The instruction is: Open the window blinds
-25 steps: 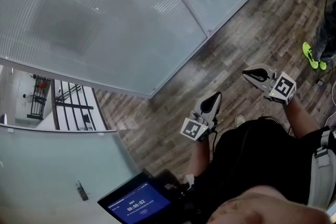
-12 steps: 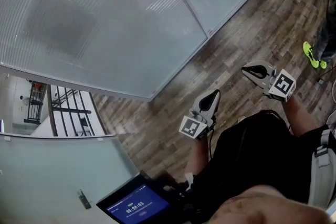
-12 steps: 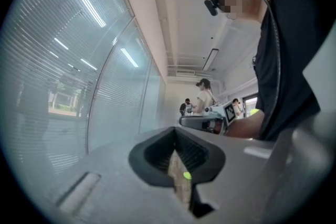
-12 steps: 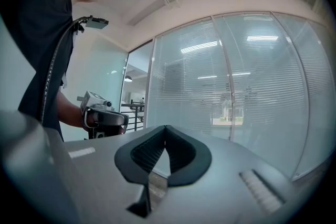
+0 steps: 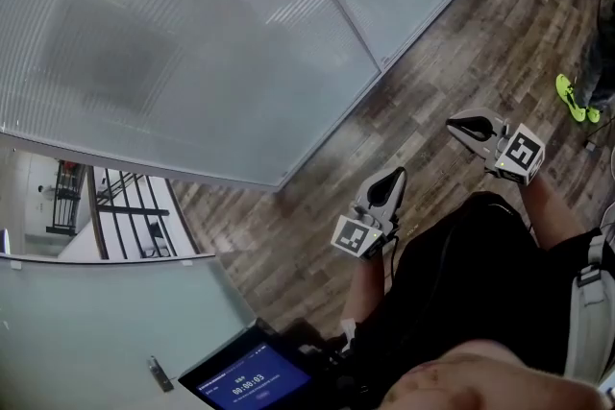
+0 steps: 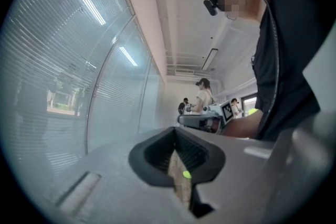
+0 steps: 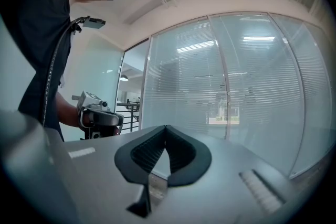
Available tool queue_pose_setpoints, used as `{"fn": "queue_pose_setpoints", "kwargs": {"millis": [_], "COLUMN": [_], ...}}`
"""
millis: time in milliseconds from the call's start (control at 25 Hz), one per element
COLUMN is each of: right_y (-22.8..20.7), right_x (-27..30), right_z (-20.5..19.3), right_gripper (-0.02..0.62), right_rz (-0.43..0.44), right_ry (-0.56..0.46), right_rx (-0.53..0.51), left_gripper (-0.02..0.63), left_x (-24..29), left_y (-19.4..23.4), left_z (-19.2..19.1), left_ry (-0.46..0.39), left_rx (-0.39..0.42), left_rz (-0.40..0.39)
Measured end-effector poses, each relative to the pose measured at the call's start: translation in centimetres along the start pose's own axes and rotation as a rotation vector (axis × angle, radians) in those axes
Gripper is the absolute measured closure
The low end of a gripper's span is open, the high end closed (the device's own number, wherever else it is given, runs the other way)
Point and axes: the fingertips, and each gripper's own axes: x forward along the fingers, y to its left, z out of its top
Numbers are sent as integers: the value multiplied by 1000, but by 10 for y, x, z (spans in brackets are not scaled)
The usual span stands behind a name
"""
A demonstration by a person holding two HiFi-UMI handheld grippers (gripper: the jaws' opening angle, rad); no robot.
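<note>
Both the left gripper (image 5: 389, 176) and the right gripper (image 5: 461, 126) are held closed and empty, fingers (image 6: 152, 157) pressed together on nothing. The blinds (image 5: 192, 43) lie at about ten o'clock from them, well apart, slats running level. The left gripper is judged the nearer; no cord or wand can be made out.
</note>
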Motion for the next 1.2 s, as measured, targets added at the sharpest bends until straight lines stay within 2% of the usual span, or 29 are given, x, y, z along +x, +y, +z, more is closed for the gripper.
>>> {"fn": "queue_pose_setpoints", "kwargs": {"millis": [320,520,960,1200], "right_y": [-4,-14,-50,-79], "right_x": [1,9,52,66], "right_z": [-12,-15,-14,-3], "right_gripper": [589,589,589,589], "right_rz": [5,15,100,131], "right_ry": [25,34,23,12], "right_rx": [11,27,18,4], "left_gripper": [604,604,604,604], "left_x": [6,10,38,64], "left_y": [6,17,54,78], "left_z": [-12,-15,-14,1], "left_ry": [16,16,26,19], "left_rx": [-28,-42,-50,-31], "left_rz": [-13,7,48,65]}}
